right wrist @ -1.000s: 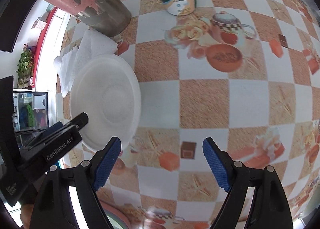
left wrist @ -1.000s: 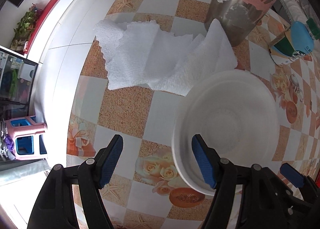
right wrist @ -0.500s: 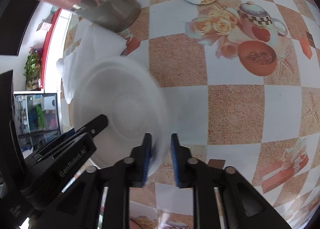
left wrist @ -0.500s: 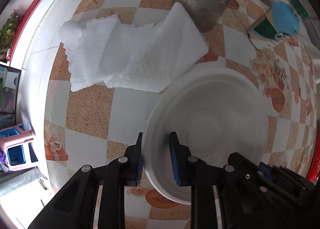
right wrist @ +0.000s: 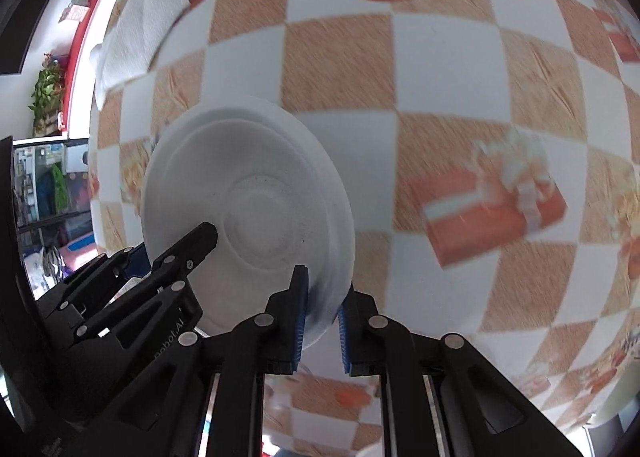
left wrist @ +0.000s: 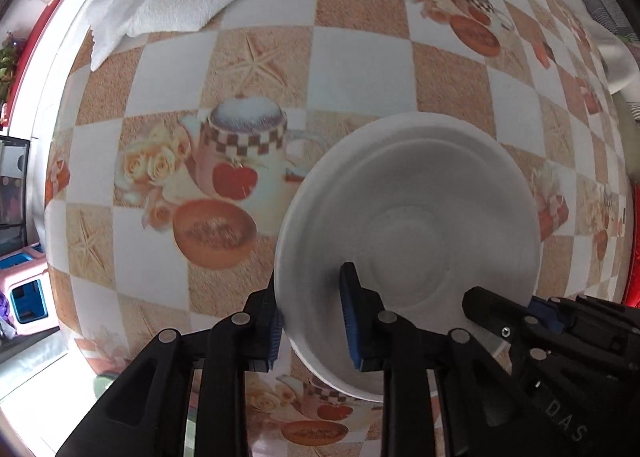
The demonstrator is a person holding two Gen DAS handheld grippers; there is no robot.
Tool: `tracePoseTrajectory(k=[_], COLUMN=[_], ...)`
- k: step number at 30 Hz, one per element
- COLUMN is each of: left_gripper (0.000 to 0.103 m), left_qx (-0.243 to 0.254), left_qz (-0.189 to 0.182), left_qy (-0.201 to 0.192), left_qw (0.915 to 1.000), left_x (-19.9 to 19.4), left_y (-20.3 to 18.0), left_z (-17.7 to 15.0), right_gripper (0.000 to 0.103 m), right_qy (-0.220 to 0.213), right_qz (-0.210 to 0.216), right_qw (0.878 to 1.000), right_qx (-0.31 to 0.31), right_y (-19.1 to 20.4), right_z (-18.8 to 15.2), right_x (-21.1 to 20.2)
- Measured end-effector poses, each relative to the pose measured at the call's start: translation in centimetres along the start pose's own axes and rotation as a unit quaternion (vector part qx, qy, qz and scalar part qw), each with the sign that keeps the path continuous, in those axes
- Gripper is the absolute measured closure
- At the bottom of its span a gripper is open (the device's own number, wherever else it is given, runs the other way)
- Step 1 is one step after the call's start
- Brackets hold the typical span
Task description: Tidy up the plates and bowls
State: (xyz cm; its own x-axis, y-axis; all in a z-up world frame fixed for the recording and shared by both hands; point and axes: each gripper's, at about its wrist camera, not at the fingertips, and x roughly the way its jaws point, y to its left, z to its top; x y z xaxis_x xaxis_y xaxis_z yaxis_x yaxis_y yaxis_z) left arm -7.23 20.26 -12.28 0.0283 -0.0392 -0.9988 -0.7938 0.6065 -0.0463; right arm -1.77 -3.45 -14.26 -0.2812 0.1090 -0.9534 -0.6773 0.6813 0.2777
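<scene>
Both pairs of jaws were pinching the rim of the shallow white plastic bowl [left wrist: 412,225]: the left gripper [left wrist: 312,321] had one blue pad inside the wall and one outside at the near-left edge, and the right gripper [right wrist: 322,321] clamped the near-right edge the same way. The bowl hung above the orange-and-white checked tablecloth [left wrist: 360,69], apparently lifted clear. Carrying it well probably meant keeping both grips level and moving together, so the thin rim neither twisted nor slipped free.
</scene>
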Motion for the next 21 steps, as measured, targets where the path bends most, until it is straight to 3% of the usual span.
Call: tracePoseTrajectory(k=[5, 13, 21], left_gripper=[0.074, 0.074, 0.073], left_qx=[0.016, 0.029, 0.122], left_qz=[0.017, 0.015, -0.005], left_qy=[-0.010, -0.042, -0.044], left_qw=[0.9997, 0.9986, 0.9916], left_x=[-1.3, -5.9, -8.5], left_y=[-2.2, -4.3, -7.5], left_z=[-2.8, -6.3, -10.7], right_gripper=[0.088, 0.088, 0.086], right_qy=[0.006, -0.024, -0.038], right_qz=[-0.022, -0.031, -0.031], right_qw=[1.000, 0.998, 0.998], right_qx=[-0.014, -0.041, -0.042], right_y=[-0.4, -0.3, -3.0], right_z=[-2.3, -5.3, -10.8], right_x=[-0.2, -3.8, -7.6])
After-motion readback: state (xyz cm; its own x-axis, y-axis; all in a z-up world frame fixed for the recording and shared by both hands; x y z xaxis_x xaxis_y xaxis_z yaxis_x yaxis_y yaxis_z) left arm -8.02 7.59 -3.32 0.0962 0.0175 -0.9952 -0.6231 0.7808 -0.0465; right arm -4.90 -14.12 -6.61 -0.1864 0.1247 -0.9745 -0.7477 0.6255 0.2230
